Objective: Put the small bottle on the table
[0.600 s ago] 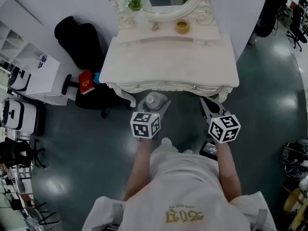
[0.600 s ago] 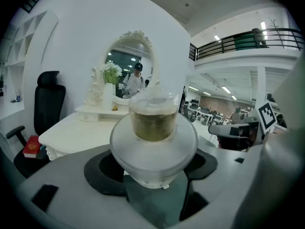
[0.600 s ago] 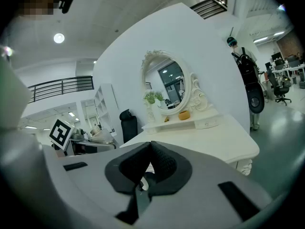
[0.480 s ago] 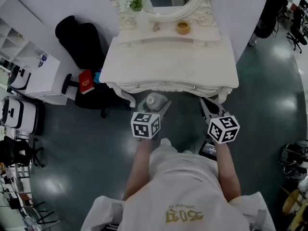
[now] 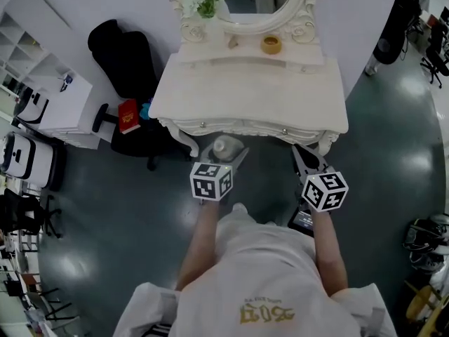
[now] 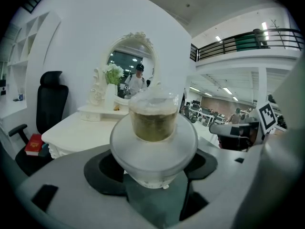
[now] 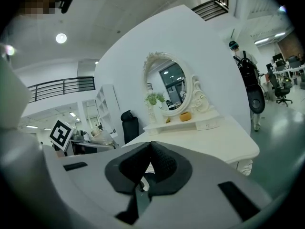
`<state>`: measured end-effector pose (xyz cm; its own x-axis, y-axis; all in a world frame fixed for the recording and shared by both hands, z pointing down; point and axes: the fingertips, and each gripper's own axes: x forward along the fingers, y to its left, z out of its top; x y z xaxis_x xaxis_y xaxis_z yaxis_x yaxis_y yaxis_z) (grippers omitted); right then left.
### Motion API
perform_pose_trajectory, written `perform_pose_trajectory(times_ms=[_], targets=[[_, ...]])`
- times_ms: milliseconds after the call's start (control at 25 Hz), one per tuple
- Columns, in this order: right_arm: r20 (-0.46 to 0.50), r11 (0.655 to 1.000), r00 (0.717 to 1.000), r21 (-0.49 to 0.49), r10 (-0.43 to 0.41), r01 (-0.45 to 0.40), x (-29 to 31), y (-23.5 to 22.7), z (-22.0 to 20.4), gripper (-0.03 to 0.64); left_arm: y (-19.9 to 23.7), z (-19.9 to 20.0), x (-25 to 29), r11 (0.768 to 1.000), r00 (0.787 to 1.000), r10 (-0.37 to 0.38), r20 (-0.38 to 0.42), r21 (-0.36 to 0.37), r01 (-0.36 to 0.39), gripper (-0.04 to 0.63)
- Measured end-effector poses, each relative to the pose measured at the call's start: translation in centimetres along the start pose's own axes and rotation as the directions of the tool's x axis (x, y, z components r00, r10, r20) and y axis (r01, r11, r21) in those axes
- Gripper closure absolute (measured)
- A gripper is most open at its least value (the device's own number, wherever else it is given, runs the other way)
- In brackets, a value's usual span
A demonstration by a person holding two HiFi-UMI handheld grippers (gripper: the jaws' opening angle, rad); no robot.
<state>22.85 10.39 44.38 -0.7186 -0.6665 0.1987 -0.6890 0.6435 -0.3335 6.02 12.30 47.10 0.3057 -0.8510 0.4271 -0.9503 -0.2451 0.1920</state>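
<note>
**White dressing table (image 5: 245,97) ahead, bottle not on it yet**

Oval mirror (image 5: 242,5) at the table's back, dark floor (image 5: 266,167) under me. My left gripper (image 5: 227,150) has its jaws spread wide and clamped on the small bottle (image 6: 153,128), just short of the table's front edge, over the floor. My right gripper (image 5: 306,157) is alongside, jaws closed together, nothing in them.

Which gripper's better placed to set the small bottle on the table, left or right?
Left. The left gripper holds the small bottle just short of the table's front edge; the right gripper is shut and empty.
</note>
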Motion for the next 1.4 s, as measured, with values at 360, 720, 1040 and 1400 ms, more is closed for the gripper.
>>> perform_pose_trajectory(times_ms=[360,720,1040,1400], targets=[[-0.023,1.0,1.0,0.025,-0.018,0.018,1.3,0.9,-1.3,0.604,2.4,-0.9,-0.8,1.0,1.0,0.009,-0.028,-0.014,-0.01,0.247],[-0.065,0.995,0.993,0.02,-0.096,0.097,7.0,-0.5,-2.0,0.603,7.8,-1.3,2.8,0.998,0.998,-0.018,-0.063,-0.053,0.015,0.247],[-0.078,0.99,0.987,-0.014,-0.142,0.142,18.2,-1.2,0.6,0.604,17.3,3.6,9.0,0.999,0.997,-0.043,-0.067,-0.018,0.042,0.247],[-0.074,0.98,0.977,-0.008,-0.199,0.199,27.0,-1.5,2.5,0.604,25.5,7.1,13.6,0.997,0.994,-0.078,-0.072,-0.012,0.077,0.247]])
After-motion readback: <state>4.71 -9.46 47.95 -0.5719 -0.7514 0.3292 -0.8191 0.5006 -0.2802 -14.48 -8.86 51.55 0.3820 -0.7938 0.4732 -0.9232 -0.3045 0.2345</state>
